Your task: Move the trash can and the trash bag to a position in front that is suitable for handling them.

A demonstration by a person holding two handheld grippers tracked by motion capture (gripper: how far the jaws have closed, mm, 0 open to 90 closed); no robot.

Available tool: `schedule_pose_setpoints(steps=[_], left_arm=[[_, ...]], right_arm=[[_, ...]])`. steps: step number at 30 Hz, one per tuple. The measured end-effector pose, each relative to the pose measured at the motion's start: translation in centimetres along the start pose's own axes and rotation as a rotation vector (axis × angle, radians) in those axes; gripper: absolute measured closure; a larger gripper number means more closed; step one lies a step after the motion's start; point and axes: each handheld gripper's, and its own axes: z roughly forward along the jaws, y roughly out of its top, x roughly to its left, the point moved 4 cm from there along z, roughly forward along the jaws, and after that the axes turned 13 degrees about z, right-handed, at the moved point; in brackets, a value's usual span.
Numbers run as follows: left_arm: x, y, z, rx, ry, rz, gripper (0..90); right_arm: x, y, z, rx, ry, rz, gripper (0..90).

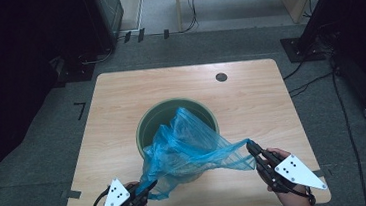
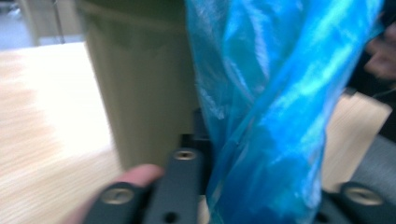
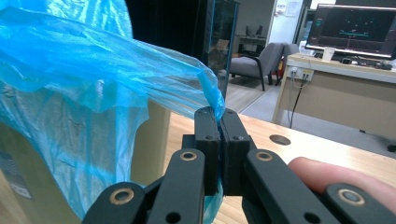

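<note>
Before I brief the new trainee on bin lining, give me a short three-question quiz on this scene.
1. True or false: the right gripper is shut on the blue bag.
2. Where does the green bin stand? A: on the floor; B: on the wooden table; C: on a chair.
3. Fill in: the bag is stretched between the right gripper and the ___ gripper.

Key: 1 true; 2 B; 3 left.

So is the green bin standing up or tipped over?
Standing up: the round green plastic bin shows its open mouth upward on the wooden table.
</note>
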Motion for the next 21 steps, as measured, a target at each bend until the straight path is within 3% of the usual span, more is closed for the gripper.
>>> schedule_pose_setpoints(steps=[4, 8, 11, 14, 17, 21], left_arm=[[1.3, -0.5, -0.8, 0.057, 0.09, 0.039, 90.0], [2.8, -0.6, -1.6, 0.047, 0.169, 0.005, 89.9], [3.5, -0.1, -2.0, 0.01, 0.21, -0.021, 87.7], [4.3, 0.4, -2.2, -0.023, 0.244, -0.045, 79.8], [5.3, 0.9, -2.3, -0.063, 0.249, -0.097, 65.8], [6.6, 1.7, -2.4, -0.122, 0.254, -0.121, 54.9]], right_arm=[[-0.4, -0.1, 0.0, 0.002, -0.015, -0.001, 89.3], [-0.8, -0.5, 0.3, 0.014, -0.032, 0.006, 89.3], [-0.7, -0.4, 0.6, 0.009, -0.041, 0.008, 89.2], [-0.7, -0.1, 1.1, -0.001, -0.048, 0.008, 89.3], [-0.7, 0.5, 2.0, -0.013, -0.052, 0.021, 89.3], [-0.5, 1.1, 3.2, -0.024, -0.049, 0.018, 89.2]])
